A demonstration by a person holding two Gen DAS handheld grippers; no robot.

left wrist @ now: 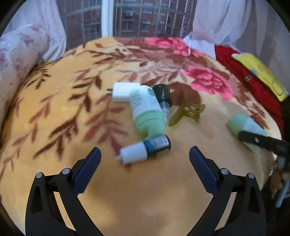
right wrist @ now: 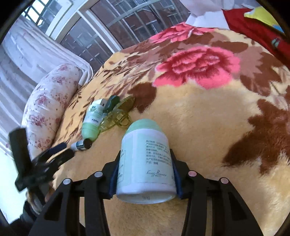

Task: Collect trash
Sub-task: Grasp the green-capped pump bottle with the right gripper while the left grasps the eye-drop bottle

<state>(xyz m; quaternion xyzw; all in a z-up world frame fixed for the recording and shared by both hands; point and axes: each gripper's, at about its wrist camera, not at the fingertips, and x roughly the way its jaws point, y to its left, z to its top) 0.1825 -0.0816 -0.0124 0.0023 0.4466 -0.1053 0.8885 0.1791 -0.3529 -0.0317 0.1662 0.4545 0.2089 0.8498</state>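
Trash lies in a cluster on the floral blanket [left wrist: 145, 196]: a white charger plug [left wrist: 123, 91], a light green tube [left wrist: 146, 112], a dark-capped vial [left wrist: 162, 94], an olive hair clip [left wrist: 186, 111] and a small blue-labelled bottle with a white cap [left wrist: 145, 149]. My left gripper [left wrist: 145, 154] is open just in front of that small bottle, touching nothing. In the right wrist view my right gripper [right wrist: 145, 158] is shut on a pale green jar [right wrist: 145, 163], pads pressed on both its sides. The jar [left wrist: 242, 123] also shows at the right of the left wrist view. The cluster [right wrist: 94, 116] lies to the jar's far left.
A floral pillow [left wrist: 21, 54] lies along the bed's left side. Red cloth [left wrist: 253, 87] and a yellow cloth [left wrist: 261, 72] lie at the far right. White curtains [left wrist: 226, 21] and a window [left wrist: 145, 16] stand behind the bed. Open blanket spreads right of the jar [right wrist: 217, 145].
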